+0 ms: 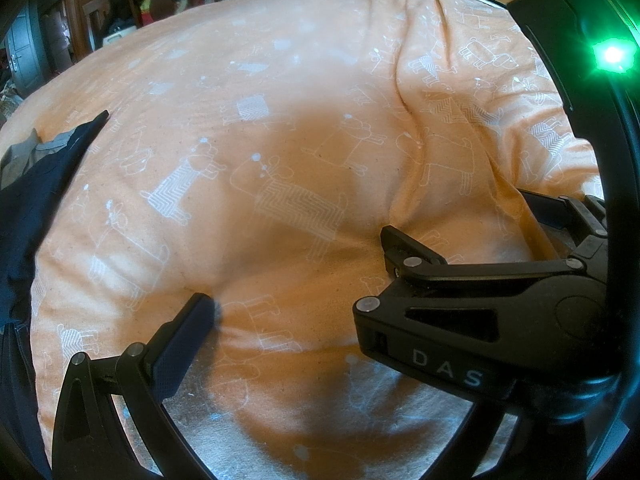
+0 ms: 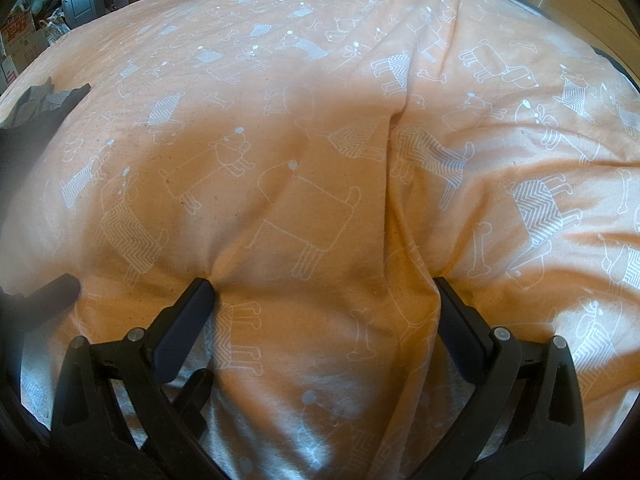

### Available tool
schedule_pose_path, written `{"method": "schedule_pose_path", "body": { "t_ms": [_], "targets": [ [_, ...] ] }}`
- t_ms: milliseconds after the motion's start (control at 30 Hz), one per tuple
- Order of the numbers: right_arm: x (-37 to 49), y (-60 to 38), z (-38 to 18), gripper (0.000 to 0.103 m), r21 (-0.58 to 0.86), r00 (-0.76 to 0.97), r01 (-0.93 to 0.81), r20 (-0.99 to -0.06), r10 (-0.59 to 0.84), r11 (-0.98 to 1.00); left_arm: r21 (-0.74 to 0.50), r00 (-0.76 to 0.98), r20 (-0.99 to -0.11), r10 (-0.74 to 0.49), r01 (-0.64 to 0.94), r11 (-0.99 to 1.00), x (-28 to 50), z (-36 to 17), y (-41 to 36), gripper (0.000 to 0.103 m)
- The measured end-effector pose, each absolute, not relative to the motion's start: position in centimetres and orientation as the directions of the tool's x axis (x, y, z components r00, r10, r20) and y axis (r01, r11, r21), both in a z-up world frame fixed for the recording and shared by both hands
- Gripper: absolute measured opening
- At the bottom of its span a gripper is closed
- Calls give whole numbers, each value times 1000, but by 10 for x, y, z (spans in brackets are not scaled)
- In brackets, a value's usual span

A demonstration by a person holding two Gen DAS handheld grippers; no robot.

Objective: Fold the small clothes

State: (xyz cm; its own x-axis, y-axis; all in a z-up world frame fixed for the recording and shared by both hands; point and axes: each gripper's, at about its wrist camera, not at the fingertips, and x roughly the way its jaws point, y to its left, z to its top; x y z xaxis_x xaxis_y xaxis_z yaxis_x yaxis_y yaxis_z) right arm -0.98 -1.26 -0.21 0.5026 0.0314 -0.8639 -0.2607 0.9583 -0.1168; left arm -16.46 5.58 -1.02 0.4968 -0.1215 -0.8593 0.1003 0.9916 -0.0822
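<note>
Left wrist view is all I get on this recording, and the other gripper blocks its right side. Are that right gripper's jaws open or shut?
Observer: Open. In the right wrist view the right gripper has its jaws wide apart, with only the orange sheet between them.
Operator: Does the long crease reach it?
Observer: Yes. The crease runs down the sheet and ends by the right-hand jaw.
Operator: Are the dark clothes near those jaws?
Observer: No. The dark clothes lie at the far left edge of that view, well apart from both jaws.
</note>
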Motion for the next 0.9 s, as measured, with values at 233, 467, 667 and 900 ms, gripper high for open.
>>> {"method": "schedule_pose_path", "body": {
  "t_ms": [233, 467, 667, 900],
  "targets": [
    [-10, -13, -2, 103, -117, 503, -261, -864, 32, 958, -82, 496, -860, -121, 100, 992, -165, -10, 56, 103],
    [-10, -13, -2, 103, -115, 502, -260, -865, 32, 959, -82, 496, -860, -121, 100, 992, -165, -10, 56, 103],
    [-10, -12, -1, 103, -116, 502, -261, -864, 33, 958, -80, 494, -861, -119, 100, 992, -163, -11, 56, 103],
    [-10, -12, -2, 103, -116, 502, -261, -864, 33, 958, -81, 494, -861, -120, 100, 992, -163, -11, 56, 103]
  ]
}}
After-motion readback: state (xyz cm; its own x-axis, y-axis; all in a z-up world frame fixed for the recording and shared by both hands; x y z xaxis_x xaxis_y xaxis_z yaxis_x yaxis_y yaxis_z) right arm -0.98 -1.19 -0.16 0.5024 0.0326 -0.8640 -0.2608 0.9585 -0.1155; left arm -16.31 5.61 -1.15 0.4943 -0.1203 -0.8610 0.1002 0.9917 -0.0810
